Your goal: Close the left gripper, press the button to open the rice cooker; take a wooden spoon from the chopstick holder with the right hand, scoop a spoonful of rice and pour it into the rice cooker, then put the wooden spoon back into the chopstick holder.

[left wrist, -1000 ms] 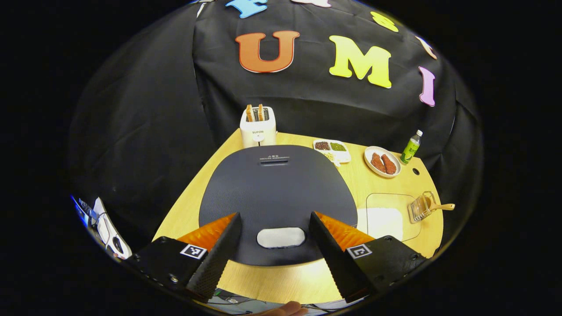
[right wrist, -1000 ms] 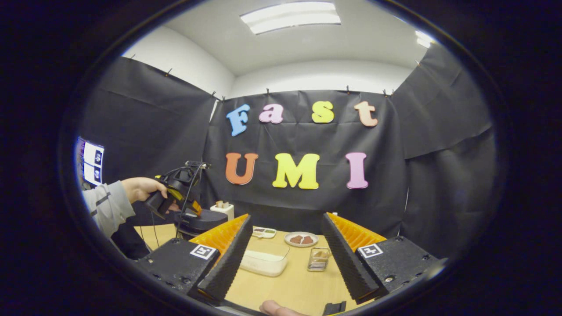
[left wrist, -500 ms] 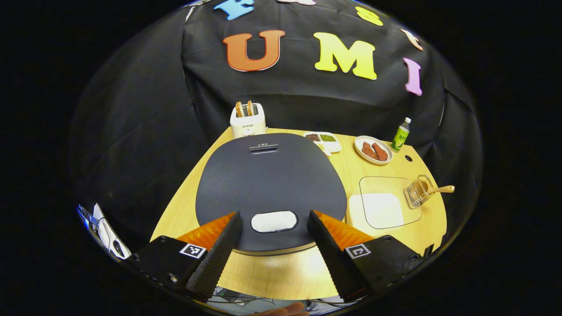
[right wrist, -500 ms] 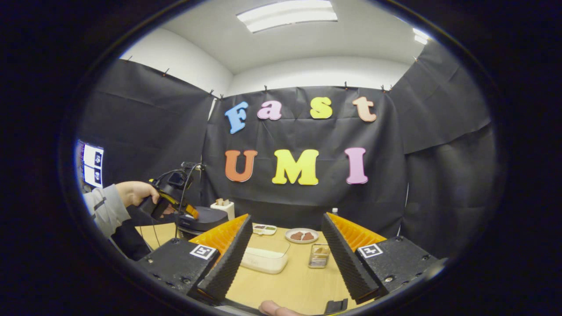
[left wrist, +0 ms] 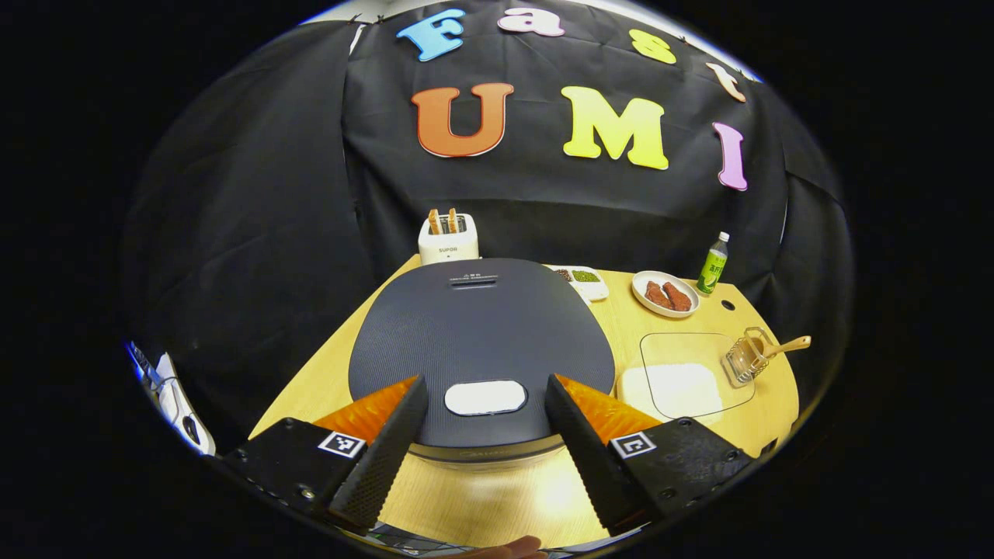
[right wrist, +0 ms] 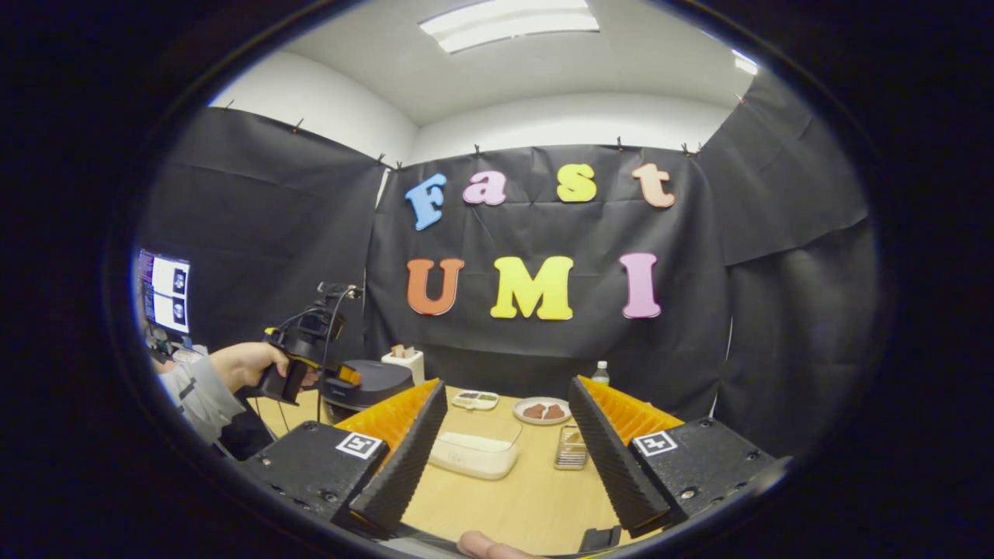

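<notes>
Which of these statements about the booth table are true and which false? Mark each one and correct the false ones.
1. The rice cooker lid is shut. True.
2. The left gripper is shut on the button. False: its fingers stand apart on either side of the button.
3. The spoon sits in the holder. True.
4. The right gripper holds the spoon. False: it is open with nothing between its fingers.
5. The toaster stands behind the cooker with bread in its slots. True.
6. The bottle lies on its side next to the rice tub. False: it stands upright at the far edge, beside the plate.
</notes>
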{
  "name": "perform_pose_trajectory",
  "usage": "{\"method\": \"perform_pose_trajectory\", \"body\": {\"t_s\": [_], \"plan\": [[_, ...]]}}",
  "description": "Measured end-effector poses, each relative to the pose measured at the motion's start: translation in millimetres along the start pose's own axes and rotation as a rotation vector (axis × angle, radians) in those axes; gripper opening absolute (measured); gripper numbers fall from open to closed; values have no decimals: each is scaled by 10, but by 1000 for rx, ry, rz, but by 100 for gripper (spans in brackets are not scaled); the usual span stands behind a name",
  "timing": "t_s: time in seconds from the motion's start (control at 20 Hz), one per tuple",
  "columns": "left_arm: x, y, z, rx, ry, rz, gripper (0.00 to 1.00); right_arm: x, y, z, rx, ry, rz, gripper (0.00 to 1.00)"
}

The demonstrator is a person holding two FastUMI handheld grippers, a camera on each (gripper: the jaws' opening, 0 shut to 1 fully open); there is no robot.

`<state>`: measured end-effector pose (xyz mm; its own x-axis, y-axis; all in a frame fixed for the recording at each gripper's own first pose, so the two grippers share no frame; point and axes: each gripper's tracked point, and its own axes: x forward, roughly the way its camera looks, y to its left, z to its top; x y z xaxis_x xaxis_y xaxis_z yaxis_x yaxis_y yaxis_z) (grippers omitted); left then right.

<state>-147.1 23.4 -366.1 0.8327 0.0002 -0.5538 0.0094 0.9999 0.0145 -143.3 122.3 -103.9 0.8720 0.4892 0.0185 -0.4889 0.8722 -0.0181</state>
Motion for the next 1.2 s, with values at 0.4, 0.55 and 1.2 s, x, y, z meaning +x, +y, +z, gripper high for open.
{"method": "perform_pose_trajectory", "body": {"t_s": [0.4,0.55,1.2], "plan": [[-559,-171,304,-52,-225,-11,96,238,-286,-153,44,50,-84,100],[-996,-214,447,-37,-329,-22,96,294,-486,-209,54,72,-144,100],[-2015,-509,-163,-27,-462,-52,95,290,-767,-236,76,113,-230,93]]}}
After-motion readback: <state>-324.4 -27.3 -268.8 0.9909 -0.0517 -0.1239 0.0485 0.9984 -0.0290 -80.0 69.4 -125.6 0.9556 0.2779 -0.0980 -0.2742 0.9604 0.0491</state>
